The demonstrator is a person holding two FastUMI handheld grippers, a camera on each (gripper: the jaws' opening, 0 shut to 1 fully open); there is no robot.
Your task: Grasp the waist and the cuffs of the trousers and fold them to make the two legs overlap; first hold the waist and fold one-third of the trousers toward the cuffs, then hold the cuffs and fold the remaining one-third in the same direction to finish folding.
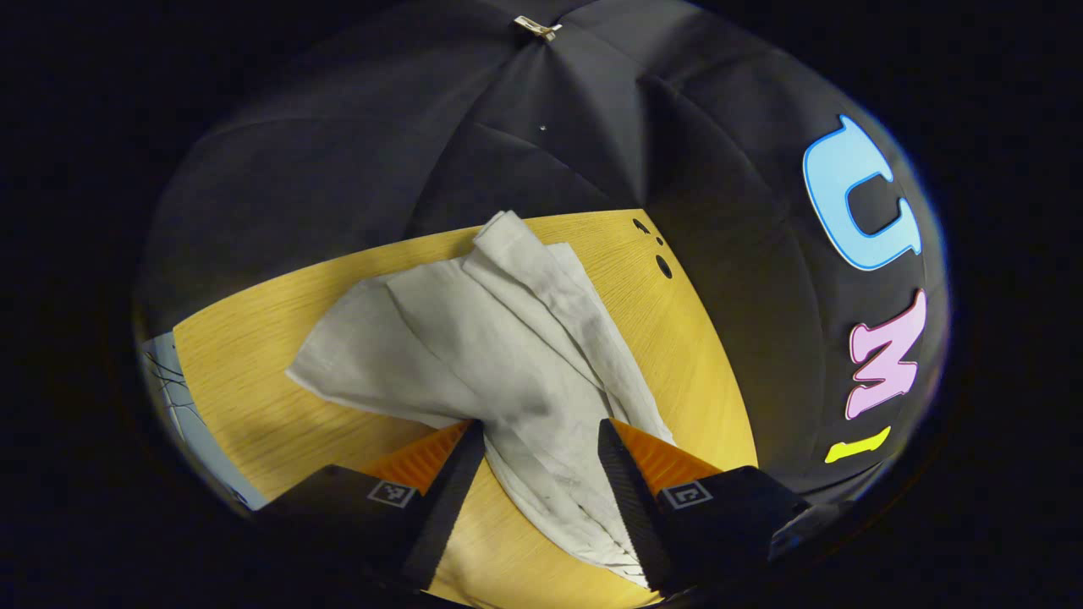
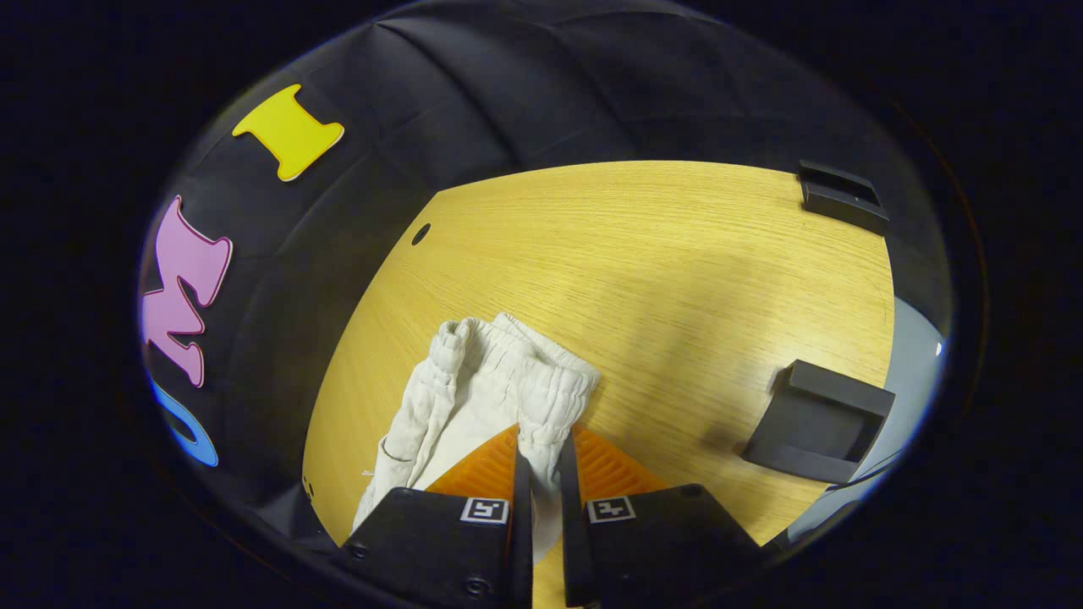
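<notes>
Your right gripper (image 2: 541, 452) pinches the trousers' (image 2: 474, 381) elastic waist (image 2: 550, 385) between its fingers. Your left gripper (image 1: 541, 431) straddles the cloth, fingers spread. Two black brackets (image 2: 816, 423) sit on the wooden surface (image 2: 677, 271).

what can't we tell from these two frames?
- Left gripper view: the trousers pass between the left gripper, jaws apart; touching or not is unclear.
- Right gripper view: the right gripper is shut on the waistband; the cloth below is hidden by its body.
- Right gripper view: the nearer black holder and the farther one are too indistinct to identify.
</notes>
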